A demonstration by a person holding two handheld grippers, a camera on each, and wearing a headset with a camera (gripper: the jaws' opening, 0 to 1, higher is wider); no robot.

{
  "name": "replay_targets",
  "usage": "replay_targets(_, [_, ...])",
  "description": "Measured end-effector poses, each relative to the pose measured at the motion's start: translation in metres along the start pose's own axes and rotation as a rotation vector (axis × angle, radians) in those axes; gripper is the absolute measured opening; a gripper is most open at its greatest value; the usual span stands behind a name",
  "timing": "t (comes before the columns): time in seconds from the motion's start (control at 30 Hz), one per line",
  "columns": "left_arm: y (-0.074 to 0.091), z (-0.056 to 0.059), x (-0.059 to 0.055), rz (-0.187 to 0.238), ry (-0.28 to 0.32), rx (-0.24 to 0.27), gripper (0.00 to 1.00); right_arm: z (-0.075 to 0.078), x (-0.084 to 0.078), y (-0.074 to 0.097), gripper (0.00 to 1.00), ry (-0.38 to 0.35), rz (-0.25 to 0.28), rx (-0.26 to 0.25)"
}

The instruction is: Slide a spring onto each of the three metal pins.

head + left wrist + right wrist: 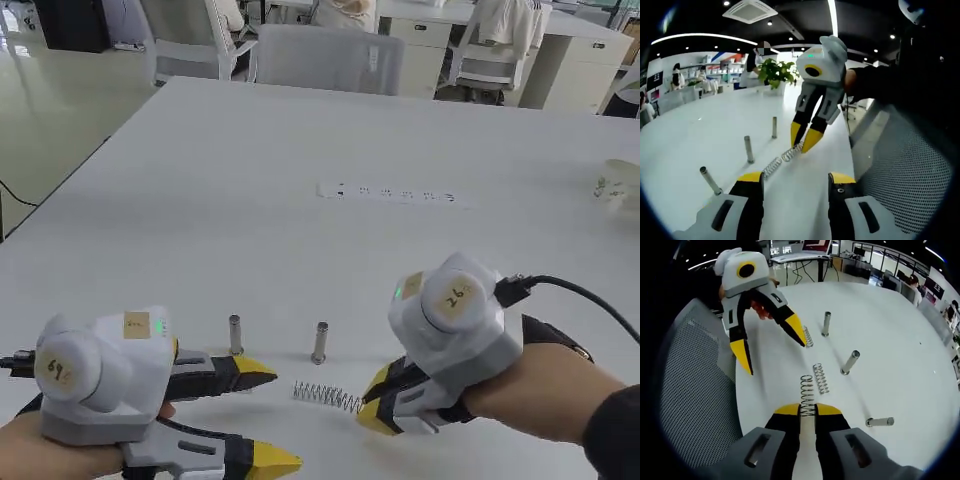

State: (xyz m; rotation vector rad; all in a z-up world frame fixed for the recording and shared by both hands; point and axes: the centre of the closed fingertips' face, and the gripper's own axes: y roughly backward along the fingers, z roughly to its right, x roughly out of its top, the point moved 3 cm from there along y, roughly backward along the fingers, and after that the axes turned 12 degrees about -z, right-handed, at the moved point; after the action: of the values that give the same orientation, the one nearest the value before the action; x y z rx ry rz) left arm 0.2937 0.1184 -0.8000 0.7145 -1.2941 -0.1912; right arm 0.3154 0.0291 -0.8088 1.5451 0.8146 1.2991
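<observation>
Your left gripper (280, 417) has its jaws spread wide with nothing between them, the yellow tips pointing across the white surface (300, 200). Just ahead of its far jaw the first pin (235, 335) stands upright. A second pin (320, 342) stands further along, toward your right gripper (375, 402). The left gripper view shows the third pin (774, 127) in line with the other two, beside the right gripper's tips. All three pins are bare.

In the right gripper view, a loose spring (807, 335) lies on the surface by the tip of one left jaw, between that tip and the nearest pin. Another spring (820, 377) lies flat nearer your right jaws, on the side toward the pins.

The gripped spring (807, 390) stretches straight out from your right jaws, just beside that one. Its free end points toward the left gripper. Your right jaws are drawn narrow and pinch the near end of this spring between their yellow tips, low against the surface.
</observation>
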Motion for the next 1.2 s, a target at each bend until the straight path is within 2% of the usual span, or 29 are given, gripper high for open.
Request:
replay_targets(0.33, [-0.011,0.007,0.006,0.004,-0.036,-0.028,0.36,-0.012,0.007,-0.003,0.08,0.059,-0.014,0.020])
replay_targets(0.73, [-0.014,0.012,0.004,-0.014,-0.067,-0.040,0.25,-0.023,0.012,-0.004,0.08,0.114,-0.015,0.051])
replay_targets(1.03, [-0.015,0.015,0.003,-0.030,-0.087,-0.054,0.13,-0.031,0.017,-0.001,0.08,0.158,-0.002,0.078])
replay_targets(1.2, [-0.015,0.017,0.002,-0.032,-0.101,-0.058,0.06,-0.035,0.014,-0.002,0.08,0.178,-0.017,0.098])
